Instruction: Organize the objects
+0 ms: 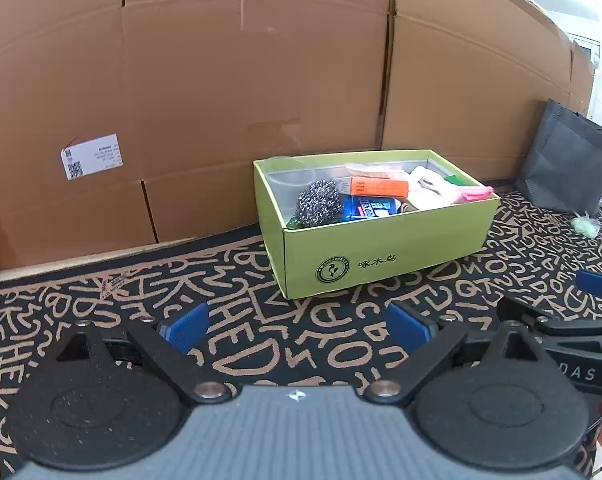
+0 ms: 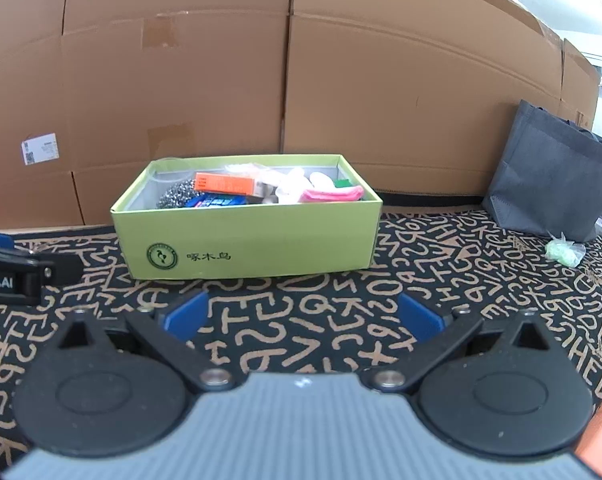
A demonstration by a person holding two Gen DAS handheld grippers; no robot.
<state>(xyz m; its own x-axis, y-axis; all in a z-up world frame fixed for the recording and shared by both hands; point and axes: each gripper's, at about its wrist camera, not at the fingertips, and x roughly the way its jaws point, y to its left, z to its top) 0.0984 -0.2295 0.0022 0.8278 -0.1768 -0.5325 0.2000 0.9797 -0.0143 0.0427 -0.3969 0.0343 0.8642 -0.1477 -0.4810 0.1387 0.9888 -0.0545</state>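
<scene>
The green box (image 2: 253, 236) sits on the patterned cloth (image 2: 441, 272) close against the far cardboard wall (image 2: 381, 80), its long axis running left to right, open top up and crammed with a steel scourer (image 1: 317, 202), an orange carton (image 1: 377, 187) and pink packets (image 2: 333, 193). Both the left gripper (image 1: 297, 328) and right gripper (image 2: 301, 316) hover near the cloth in front of it, fingers spread wide and holding nothing. A grey bag (image 2: 553, 172) stands far right.

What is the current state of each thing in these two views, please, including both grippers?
Left gripper: open, empty, above the patterned mat.
Right gripper: open, empty.
Green box: lidless, upright on the mat, filled with items.
Steel scourer: inside the box, at its left end.
Orange carton: lying flat on top of the contents.
Grey tote bag: standing upright against the cardboard.
Small green packet: loose on the mat, outside the box.
</scene>
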